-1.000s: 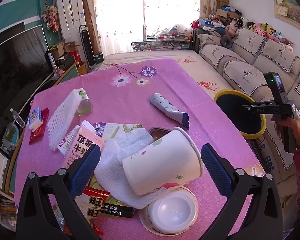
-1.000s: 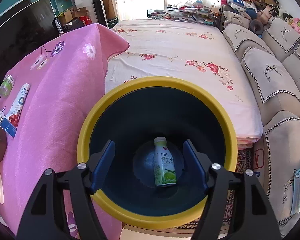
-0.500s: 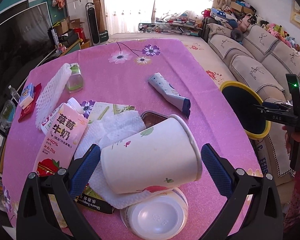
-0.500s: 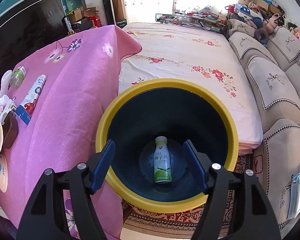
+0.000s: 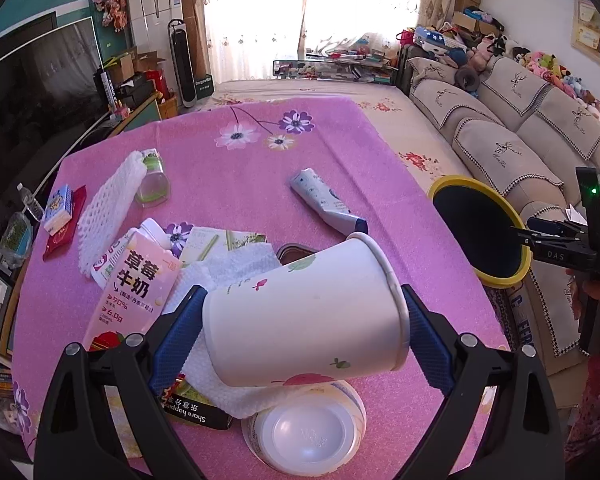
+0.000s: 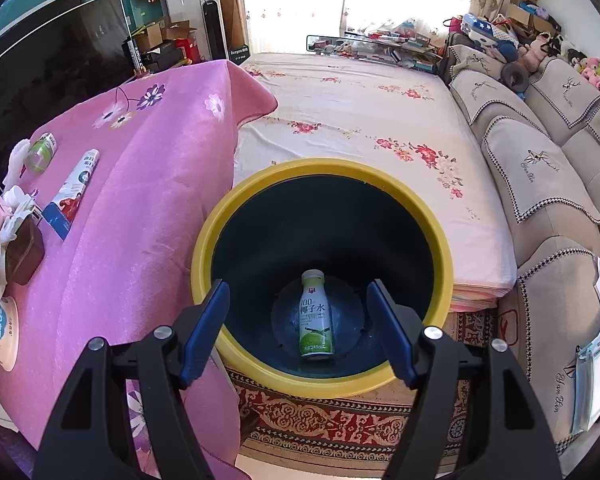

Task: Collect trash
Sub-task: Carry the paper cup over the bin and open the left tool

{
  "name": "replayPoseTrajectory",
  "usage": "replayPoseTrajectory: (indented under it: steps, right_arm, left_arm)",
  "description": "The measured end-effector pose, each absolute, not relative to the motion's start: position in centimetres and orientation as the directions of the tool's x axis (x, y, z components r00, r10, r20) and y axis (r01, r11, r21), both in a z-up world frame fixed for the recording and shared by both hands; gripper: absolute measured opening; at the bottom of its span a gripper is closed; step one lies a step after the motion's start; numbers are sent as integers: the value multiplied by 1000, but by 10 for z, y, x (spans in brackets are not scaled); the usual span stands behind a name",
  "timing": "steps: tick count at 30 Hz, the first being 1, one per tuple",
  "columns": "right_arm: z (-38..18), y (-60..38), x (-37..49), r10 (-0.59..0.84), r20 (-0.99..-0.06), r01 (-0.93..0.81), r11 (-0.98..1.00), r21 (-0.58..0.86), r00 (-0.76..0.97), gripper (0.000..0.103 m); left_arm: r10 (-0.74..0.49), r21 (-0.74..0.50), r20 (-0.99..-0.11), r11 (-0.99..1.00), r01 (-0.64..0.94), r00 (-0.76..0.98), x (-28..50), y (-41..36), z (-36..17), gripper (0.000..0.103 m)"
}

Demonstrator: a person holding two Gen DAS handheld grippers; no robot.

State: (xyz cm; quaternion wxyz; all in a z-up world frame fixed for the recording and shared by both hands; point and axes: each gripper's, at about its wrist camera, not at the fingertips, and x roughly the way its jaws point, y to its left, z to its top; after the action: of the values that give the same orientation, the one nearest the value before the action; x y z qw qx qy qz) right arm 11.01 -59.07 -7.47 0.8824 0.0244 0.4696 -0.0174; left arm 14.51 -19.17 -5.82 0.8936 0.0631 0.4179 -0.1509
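Note:
A white paper cup lies on its side on a tissue on the pink table. My left gripper straddles the cup and its jaws are closing. One blue pad meets the cup's base and the other meets its rim. My right gripper hangs open above the yellow-rimmed bin with nothing between its fingers. A green-and-white bottle lies at the bin's bottom. The left wrist view shows the right gripper in a hand beside the bin.
Around the cup lie a pink milk carton, an upturned bowl, a black wrapper, a squeezed tube, a white foam net and a small green bottle. A sofa runs along the right.
The left gripper moved in over the cup and its jaws narrowed onto the cup's ends. The right gripper rose and drew back from the bin, which now looks smaller.

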Motion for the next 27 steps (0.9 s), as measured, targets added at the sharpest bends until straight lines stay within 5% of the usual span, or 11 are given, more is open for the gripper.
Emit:
replayPoseTrajectory:
  steps: [17, 27]
  right_arm:
    - [-41, -651, 72, -115, -795, 155, 988, -26, 596, 68]
    - [-39, -677, 53, -146, -786, 209, 978, -22, 601, 70]
  left_arm:
    - [-437, -65, -736, 806, 589, 516, 154, -369, -34, 92]
    - [-366, -15, -792, 812, 583, 489, 209, -487, -93, 95]
